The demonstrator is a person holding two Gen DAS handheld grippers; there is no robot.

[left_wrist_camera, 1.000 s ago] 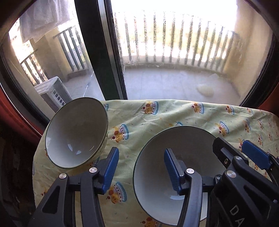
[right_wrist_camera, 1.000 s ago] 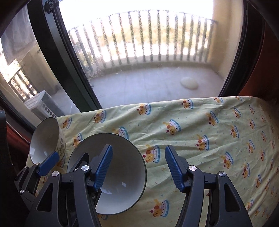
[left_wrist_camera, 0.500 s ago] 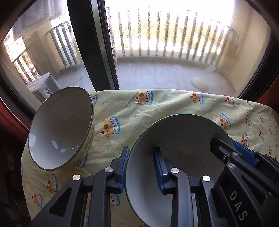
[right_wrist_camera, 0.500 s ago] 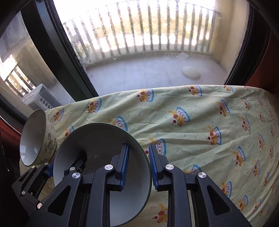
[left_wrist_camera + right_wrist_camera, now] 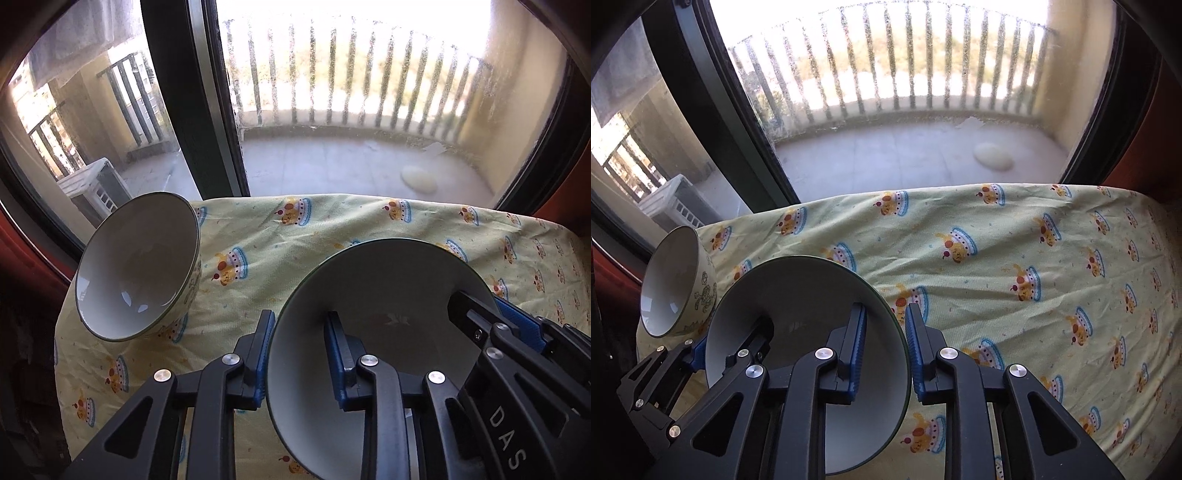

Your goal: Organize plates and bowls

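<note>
Room: a glazed balcony door with a dark frame (image 5: 192, 110), a railed balcony (image 5: 351, 92) beyond, and an air-conditioner unit (image 5: 96, 188) outside at the left.

Surface: one table under a yellow tablecloth (image 5: 1015, 266) printed with cake motifs, creased, reaching the window.

Crockery, two pieces. The larger was a wide bowl (image 5: 384, 280), white inside with a green rim, standing on the near left part of the cloth. The smaller was a deep bowl (image 5: 136, 266) with a patterned outside, standing at the far left edge of the cloth, apart from the wide one.

Tools, two. My left gripper (image 5: 299, 365) was pinching the wide bowl's left rim, one blue pad outside, one inside. My right gripper (image 5: 884, 354) was pinching the same bowl's right rim in the same way.

Change since a second before: both pairs of jaws had stood spread then, each with one pad over the wide bowl and clear of its wall; they had since pressed together on the rim. The deep bowl had kept its place on the cloth.
</note>
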